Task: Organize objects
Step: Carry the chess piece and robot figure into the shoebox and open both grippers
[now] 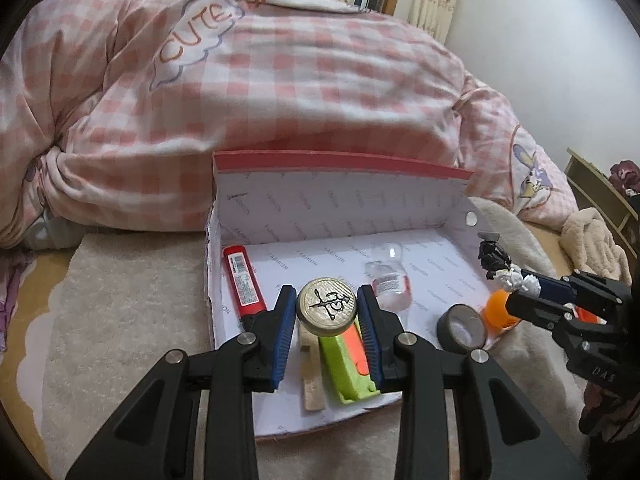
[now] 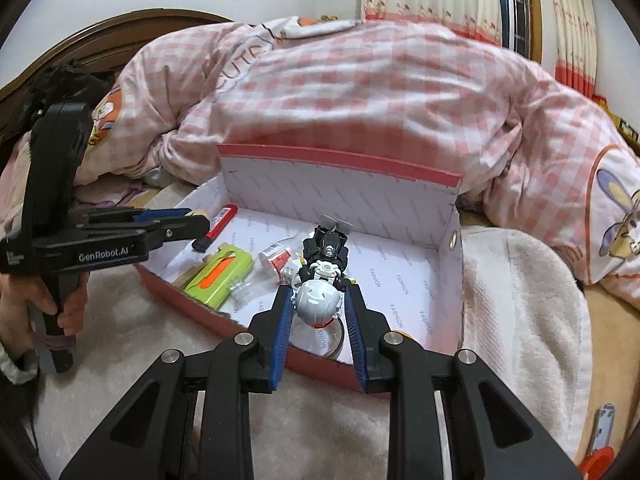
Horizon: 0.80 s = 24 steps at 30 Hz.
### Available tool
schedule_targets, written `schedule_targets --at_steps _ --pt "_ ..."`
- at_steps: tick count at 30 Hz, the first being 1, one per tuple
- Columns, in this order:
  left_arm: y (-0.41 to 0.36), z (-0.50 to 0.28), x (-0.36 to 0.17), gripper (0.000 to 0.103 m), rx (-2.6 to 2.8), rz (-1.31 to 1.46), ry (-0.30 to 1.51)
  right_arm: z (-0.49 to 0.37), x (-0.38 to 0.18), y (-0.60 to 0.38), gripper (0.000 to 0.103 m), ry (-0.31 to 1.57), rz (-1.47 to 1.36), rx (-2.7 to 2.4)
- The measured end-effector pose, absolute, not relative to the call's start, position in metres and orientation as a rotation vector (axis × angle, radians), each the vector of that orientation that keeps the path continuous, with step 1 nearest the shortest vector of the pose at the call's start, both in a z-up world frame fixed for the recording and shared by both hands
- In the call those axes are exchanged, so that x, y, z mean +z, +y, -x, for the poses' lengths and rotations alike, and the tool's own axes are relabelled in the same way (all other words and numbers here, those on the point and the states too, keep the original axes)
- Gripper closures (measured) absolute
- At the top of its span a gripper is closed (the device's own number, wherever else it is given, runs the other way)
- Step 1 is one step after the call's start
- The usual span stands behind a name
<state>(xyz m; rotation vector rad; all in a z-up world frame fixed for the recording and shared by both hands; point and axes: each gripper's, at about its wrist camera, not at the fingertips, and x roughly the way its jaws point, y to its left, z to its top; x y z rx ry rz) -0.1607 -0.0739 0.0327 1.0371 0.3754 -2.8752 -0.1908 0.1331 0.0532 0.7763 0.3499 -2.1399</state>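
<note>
Left wrist: left gripper (image 1: 326,308) has its jaws closed on a round brass-coloured tin (image 1: 326,306), lid facing the camera, embossed with a dark squiggle figure. Blue pads press both sides of it. Tin hangs above the near part of the box (image 1: 340,200), a shallow red-edged carton lined with white "FASHION" paper, back wall upright. Lying on the box floor: red tube (image 1: 243,280) at left with barcode label, clear bottle (image 1: 387,278) on its side mid-floor, green case (image 1: 347,364) with orange slot under the tin, wood strip (image 1: 311,376) just beside the case, tape roll (image 1: 462,328) near the right corner, orange ball (image 1: 498,314) behind it. Right gripper (image 1: 516,280) enters from the right, carrying a black-and-white toy robot (image 1: 496,262) over the box's right side.

Right wrist: right gripper (image 2: 318,300) jaws nearly together, clamped on the toy robot (image 2: 320,276): white rounded part between the pads, black body with grey feet sticking out ahead. It hangs over the box (image 2: 340,164) near its front edge. Only this view shows the person's hand (image 2: 48,304) on the left gripper's (image 2: 202,218) handle, the "GenRobot.AI" marking, the wooden headboard (image 2: 120,32), and an orange-handled tool (image 2: 600,440) on the blanket (image 2: 520,280) at right. Tin is hidden here; ball too. Pink checked duvet (image 2: 360,92) behind the box in both.
</note>
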Motion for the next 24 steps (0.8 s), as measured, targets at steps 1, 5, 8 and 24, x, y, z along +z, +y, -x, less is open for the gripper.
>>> schedule_targets --at_steps 1,5,8,24 --pt "-0.074 0.162 0.030 0.072 -2.870 -1.046 0.370 0.194 0.051 0.131 0.076 0.351 -0.789 -2.135" --pt "-0.072 0.165 0.025 0.072 -2.859 -1.078 0.338 0.202 0.045 0.121 0.076 0.372 -0.828 -2.095" --pt "-0.069 0.166 0.023 0.072 -2.861 -1.094 0.321 0.206 0.042 0.111 0.076 0.392 -0.834 -2.066" --pt "-0.063 0.169 0.017 0.072 -2.840 -1.133 0.252 0.209 0.026 0.085 0.076 0.440 -0.874 -1.989"
